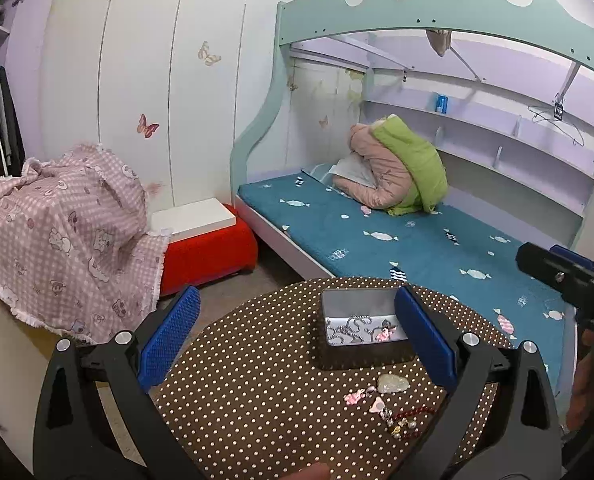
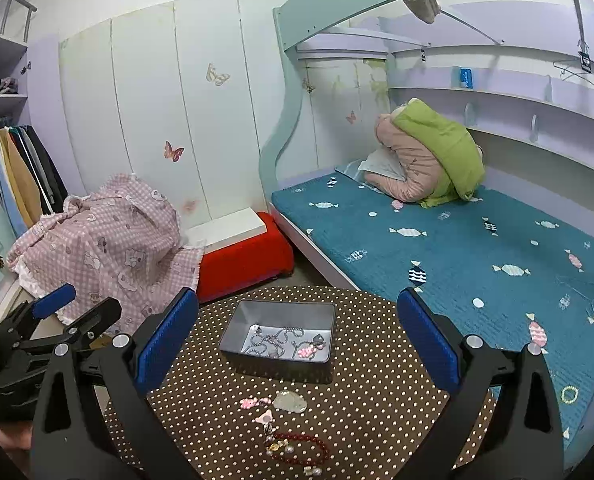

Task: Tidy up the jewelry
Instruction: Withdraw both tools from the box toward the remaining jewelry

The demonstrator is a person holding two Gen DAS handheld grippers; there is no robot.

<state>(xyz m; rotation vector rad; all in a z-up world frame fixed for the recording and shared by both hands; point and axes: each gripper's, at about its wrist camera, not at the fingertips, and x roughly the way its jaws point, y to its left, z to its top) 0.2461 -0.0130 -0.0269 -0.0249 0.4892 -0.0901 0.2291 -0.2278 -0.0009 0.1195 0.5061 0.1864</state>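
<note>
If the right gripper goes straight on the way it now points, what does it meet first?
Probably the open metal tin on the dotted table: it lies centred between the open fingers of the right gripper, ahead of them. Depth is uncertain.

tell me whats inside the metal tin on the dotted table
The tin holds a tangled silver chain and a small pink charm. Anything lying under the chain, or against the near wall, cannot be seen.
</note>
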